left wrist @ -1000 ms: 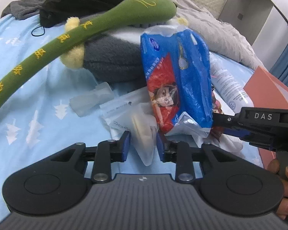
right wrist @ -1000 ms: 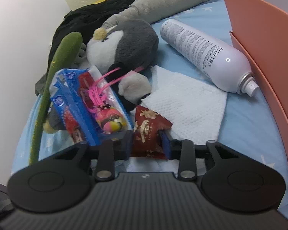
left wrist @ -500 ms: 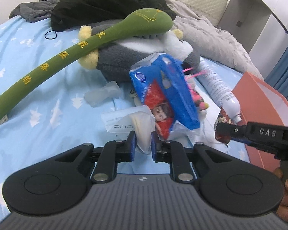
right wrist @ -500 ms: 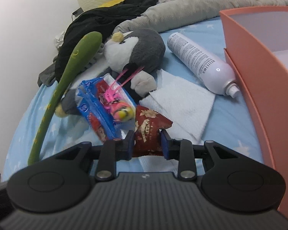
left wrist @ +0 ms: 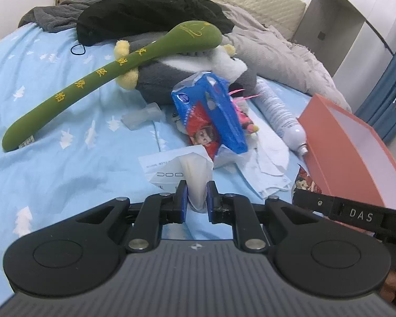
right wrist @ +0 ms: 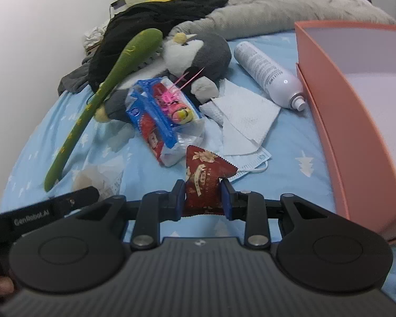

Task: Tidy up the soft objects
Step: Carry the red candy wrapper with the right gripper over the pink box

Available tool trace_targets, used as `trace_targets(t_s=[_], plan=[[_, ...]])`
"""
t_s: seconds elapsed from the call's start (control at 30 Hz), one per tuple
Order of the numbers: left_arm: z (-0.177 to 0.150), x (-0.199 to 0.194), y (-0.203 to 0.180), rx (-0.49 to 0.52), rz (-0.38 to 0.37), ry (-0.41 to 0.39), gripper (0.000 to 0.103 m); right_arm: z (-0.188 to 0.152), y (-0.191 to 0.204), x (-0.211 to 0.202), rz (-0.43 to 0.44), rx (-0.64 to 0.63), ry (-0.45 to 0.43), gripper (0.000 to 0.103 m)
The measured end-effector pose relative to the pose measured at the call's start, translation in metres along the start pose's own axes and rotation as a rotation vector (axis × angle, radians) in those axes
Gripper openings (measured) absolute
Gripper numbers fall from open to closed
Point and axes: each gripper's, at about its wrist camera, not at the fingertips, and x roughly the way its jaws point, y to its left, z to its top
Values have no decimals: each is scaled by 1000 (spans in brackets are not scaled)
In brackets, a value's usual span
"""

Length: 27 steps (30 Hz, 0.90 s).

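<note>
The left gripper (left wrist: pixel 196 198) pinches a clear plastic sachet with a pale cream pad inside (left wrist: pixel 195 174) — both blue pads press on its lower end, and the sachet hangs clear of the light blue bed sheet with white tree prints (left wrist: pixel 66 174). The jaws have just been closing on it. The right gripper (right wrist: pixel 202 198) is clamped on a dark red foil snack packet with a serrated edge (right wrist: pixel 206 174), held upright between its pads above the sheet.

Toward the head end of the bed lies a grey and white plush penguin with yellow tufts (right wrist: pixel 198 52). A long green plush stick with yellow embroidered characters (left wrist: pixel 105 79) leans across it, its thin end reaching toward the bed's left edge. Just in front of the penguin sits a blue and red plastic tissue pack with a cartoon face (left wrist: pixel 213 116), with a small pink and yellow toy (right wrist: pixel 175 108) resting on it. Beside these lie a white paper towel (right wrist: pixel 245 113) and a pale blue face mask (right wrist: pixel 250 162), the towel overlapping the mask. A white spray can with printed text (right wrist: pixel 266 74) lies on its side next to an open salmon-pink cardboard box (right wrist: pixel 338 121) at the bed's right edge, nozzle toward the box wall. Black clothing (left wrist: pixel 145 8) and a grey blanket (left wrist: pixel 277 52) are heaped at the head of the bed.
</note>
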Motion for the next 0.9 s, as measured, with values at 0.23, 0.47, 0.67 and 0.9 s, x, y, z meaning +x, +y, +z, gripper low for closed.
trace_targets(t_s=[0.23,0.47,0.67,0.9], plan=[[-2,-21,-14,27,-40,-18,17,-5,8,-33,-13,-46,-48,32],[9,-41,-33,37,-93,-31,17,-3,12,-58,6,-41,-100,33],[26,-53,-62,101,-145,-54,17,9,9,-80,-14,-27,-172,33],[43,-63,-98,183,-233,-72,17,23,0,-115,-82,-11,-292,33]])
